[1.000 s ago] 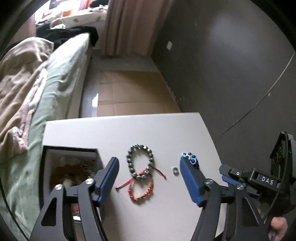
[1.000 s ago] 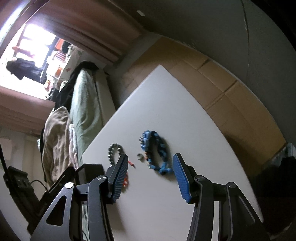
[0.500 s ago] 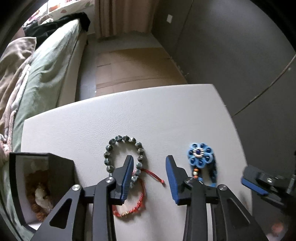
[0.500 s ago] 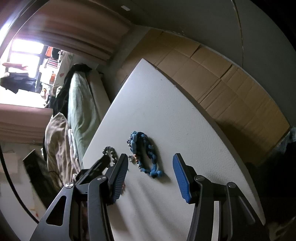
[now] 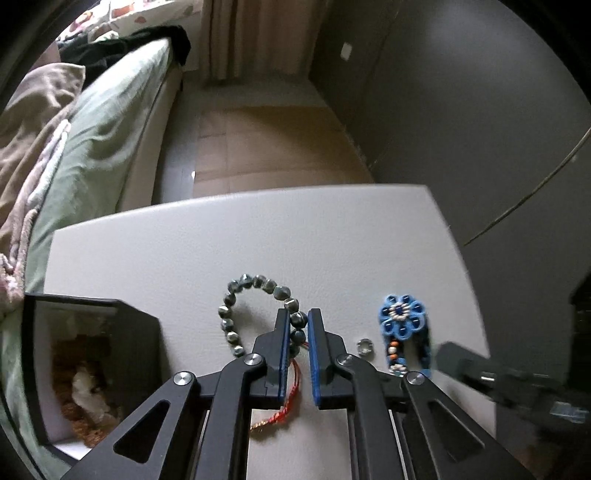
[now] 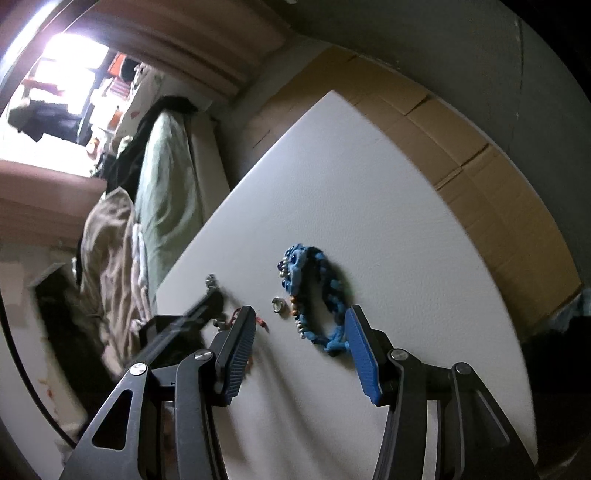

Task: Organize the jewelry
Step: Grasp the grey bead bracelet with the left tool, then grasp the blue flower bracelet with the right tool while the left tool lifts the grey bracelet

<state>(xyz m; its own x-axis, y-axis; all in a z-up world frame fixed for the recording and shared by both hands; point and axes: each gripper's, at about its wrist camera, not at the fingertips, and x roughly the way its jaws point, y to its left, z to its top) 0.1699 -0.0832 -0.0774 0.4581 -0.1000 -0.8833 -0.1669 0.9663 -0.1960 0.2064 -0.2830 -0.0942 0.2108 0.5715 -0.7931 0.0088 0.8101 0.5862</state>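
Two hand-held black grippers with blue pads work over a white tabletop (image 5: 332,229) strewn with jewelry. Nearest, the left gripper (image 5: 298,321) has just been closing, its jaws now a narrow slit pinching the near side of a grey-green beaded bracelet (image 5: 236,295), which lies over a red cord bracelet (image 5: 291,391) trailing back under the fingers. An open black jewelry box (image 5: 92,354) sits just left of it, with brownish pieces inside. The right gripper (image 6: 300,325) stands about half open and holds nothing, its pads on either side of the near end of a blue braided bracelet with a flower ornament (image 6: 314,280). Between the two bracelets lies a small silver ring (image 5: 365,346). Beyond the table, a green-covered bed (image 5: 103,140) and pale curtains (image 5: 255,33).
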